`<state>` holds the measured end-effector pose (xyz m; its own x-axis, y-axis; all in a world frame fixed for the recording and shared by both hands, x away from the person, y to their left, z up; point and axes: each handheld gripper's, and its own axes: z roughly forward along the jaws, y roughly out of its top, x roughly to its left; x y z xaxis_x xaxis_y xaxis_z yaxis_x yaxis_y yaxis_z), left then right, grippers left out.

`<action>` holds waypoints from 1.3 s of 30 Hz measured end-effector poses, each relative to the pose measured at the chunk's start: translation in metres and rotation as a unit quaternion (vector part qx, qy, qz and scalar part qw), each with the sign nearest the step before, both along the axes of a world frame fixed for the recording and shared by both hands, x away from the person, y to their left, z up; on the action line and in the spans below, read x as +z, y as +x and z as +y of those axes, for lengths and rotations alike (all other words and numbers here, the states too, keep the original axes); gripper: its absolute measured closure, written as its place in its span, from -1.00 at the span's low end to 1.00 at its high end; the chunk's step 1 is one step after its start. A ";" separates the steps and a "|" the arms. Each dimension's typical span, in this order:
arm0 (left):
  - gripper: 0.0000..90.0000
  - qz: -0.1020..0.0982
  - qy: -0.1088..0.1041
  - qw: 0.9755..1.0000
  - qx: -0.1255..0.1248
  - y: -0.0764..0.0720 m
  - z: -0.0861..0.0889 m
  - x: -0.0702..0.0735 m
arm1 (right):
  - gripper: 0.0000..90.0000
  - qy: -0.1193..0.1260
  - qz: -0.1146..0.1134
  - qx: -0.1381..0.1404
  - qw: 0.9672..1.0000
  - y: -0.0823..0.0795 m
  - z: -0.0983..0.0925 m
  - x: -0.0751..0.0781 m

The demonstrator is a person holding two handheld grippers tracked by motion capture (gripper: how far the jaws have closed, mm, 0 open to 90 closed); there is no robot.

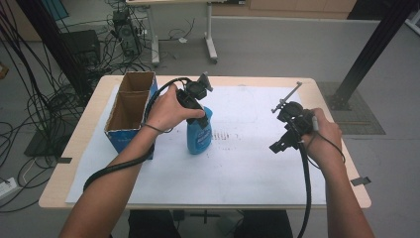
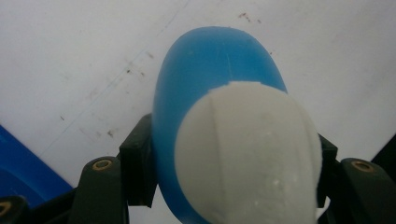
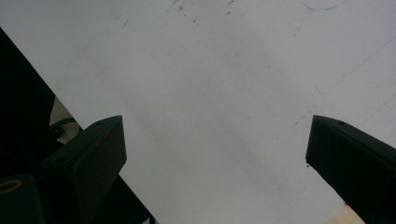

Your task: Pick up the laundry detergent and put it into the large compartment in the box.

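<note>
A blue plastic bottle [image 1: 199, 135] with a white cap [image 2: 247, 154] stands upright on the white sheet, left of the table's middle. My left gripper [image 1: 198, 110] comes down on its top and is shut on the bottle; in the left gripper view both black pads press the blue body [image 2: 205, 60] just under the cap. My right gripper [image 1: 283, 144] hovers over the right side of the sheet, tilted down, open; in the right gripper view its two jaws stand wide apart with only bare white paper between them.
An open cardboard box [image 1: 130, 109] with blue sides stands at the table's left, close beside the left hand. A white paper sheet [image 1: 247, 173] covers most of the wooden table [image 1: 74, 148]. Cables, a black post [image 1: 366, 54] and desk legs lie on the floor beyond.
</note>
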<state>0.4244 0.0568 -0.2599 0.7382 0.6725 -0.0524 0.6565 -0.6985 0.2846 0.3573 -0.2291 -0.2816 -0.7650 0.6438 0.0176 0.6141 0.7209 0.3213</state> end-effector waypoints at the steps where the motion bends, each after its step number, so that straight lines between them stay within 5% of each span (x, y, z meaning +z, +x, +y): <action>1: -0.16 0.001 -0.003 1.000 0.002 -0.001 0.000 0.005 | -0.89 0.000 0.001 0.000 1.000 0.000 0.000 0.000; 12: -0.16 -0.033 -0.002 0.999 -0.003 -0.008 -0.005 0.065 | -0.89 0.001 -0.008 0.002 1.000 -0.003 0.002 0.006; 30: -0.16 -0.058 -0.020 0.998 -0.008 -0.016 -0.018 0.169 | -0.89 0.006 -0.017 0.009 1.000 -0.006 0.005 0.011; 39: -0.16 -0.059 -0.018 0.998 0.001 -0.017 -0.018 0.184 | -0.89 0.005 -0.017 0.011 1.000 -0.006 0.005 0.012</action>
